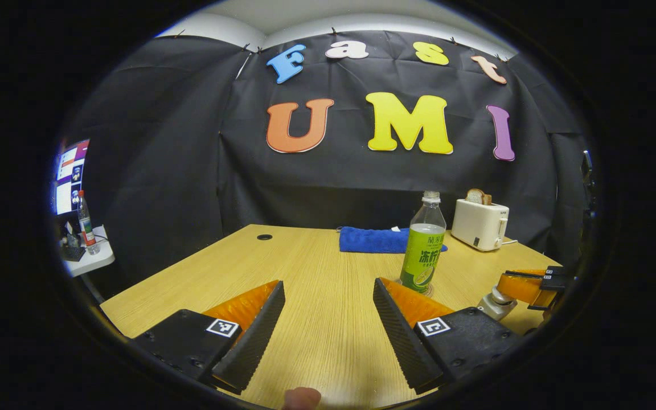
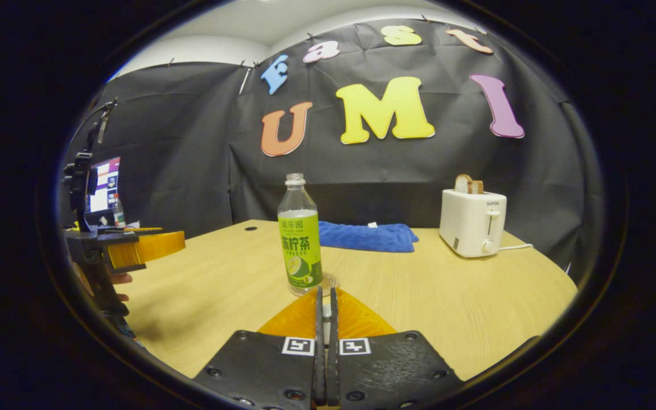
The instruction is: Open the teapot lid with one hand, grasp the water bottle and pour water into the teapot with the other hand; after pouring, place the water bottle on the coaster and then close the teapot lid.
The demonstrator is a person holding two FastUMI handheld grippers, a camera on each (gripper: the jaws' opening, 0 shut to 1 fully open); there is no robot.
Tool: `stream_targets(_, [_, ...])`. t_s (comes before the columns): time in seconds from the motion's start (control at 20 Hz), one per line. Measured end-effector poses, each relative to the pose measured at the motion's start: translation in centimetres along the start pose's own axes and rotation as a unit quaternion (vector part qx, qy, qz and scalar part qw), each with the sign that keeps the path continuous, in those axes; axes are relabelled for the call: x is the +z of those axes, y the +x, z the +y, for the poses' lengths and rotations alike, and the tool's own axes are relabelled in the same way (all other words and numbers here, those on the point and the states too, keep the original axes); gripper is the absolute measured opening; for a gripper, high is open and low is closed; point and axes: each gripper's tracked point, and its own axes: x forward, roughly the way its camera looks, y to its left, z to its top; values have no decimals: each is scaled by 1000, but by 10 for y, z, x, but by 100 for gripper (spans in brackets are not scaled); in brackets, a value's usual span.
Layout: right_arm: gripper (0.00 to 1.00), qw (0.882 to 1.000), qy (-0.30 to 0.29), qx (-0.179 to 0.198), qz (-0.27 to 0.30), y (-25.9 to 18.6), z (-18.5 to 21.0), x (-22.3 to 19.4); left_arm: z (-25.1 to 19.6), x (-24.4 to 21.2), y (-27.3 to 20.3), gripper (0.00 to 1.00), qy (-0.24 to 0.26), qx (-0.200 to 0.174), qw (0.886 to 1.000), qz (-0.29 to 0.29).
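Nearest the lens in the left gripper view, a fingertip (image 1: 301, 397) pokes up at the bottom edge, and just above it the left gripper (image 1: 328, 324) hangs over the wooden table (image 1: 316, 267) with its two fingers spread wide and nothing between them. Off the table's left edge a small white side shelf (image 1: 91, 259) carries a red-labelled bottle (image 1: 85, 222) in front of a lit monitor (image 1: 70, 176). Toward the back edge lies a folded blue towel (image 1: 373, 239); in front of it the uncapped water bottle (image 1: 423, 244), with its green label, stands upright on a round coaster (image 2: 328, 283). A white toaster (image 1: 480, 224) with bread in its slot sits by the back right corner. At the right edge the teapot lid (image 1: 496, 304) shows beneath the right gripper (image 2: 326, 310), whose fingers in the right gripper view are pressed together; whether they pinch the lid's knob I cannot tell.
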Motion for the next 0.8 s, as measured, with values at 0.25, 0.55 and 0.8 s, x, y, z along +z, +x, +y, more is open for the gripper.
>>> stream_targets(0.25, [1, 1000, -1, -2, -2, -1, 0, -1, -1, 2, 0, 98, 0, 0, 1000, -3])
stream_targets(0.55, [1, 1000, 0, -4, 6, -1, -2, -9, -5, 8, -1, 98, 2, -2, 1000, -10])
stream_targets(0.8, [7, 1000, -6, -12, 7, -3, -2, -8, -5, 10, -6, 98, 8, -2, 1000, -13])
